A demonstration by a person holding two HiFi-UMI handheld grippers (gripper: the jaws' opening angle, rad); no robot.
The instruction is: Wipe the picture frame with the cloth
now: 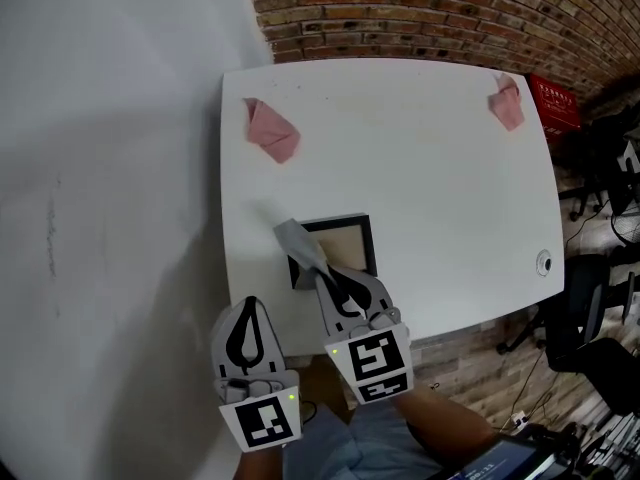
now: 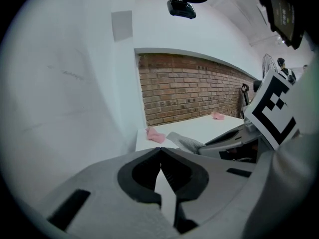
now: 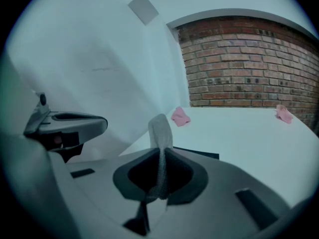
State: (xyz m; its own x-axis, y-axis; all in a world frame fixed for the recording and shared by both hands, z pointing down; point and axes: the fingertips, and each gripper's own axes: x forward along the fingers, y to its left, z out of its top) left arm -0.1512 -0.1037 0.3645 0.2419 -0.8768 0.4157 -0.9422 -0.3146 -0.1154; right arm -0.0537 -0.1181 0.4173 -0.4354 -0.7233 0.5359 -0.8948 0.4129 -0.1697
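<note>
Picture frame (image 1: 350,240): flat beneath right gripper (image 1: 328,278), clenched on grey cloth (image 1: 297,240); left gripper (image 1: 249,306) closed, empty, alongside; best wiped with flat, even strokes.

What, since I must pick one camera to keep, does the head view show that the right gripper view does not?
Only the head view: the whole picture frame with its beige centre, and a round hole in the table. Only the right gripper view: the right hand-held gripper shut on the grey cloth. Both: the two pink cloths, the brick wall, the left hand-held gripper.
</note>
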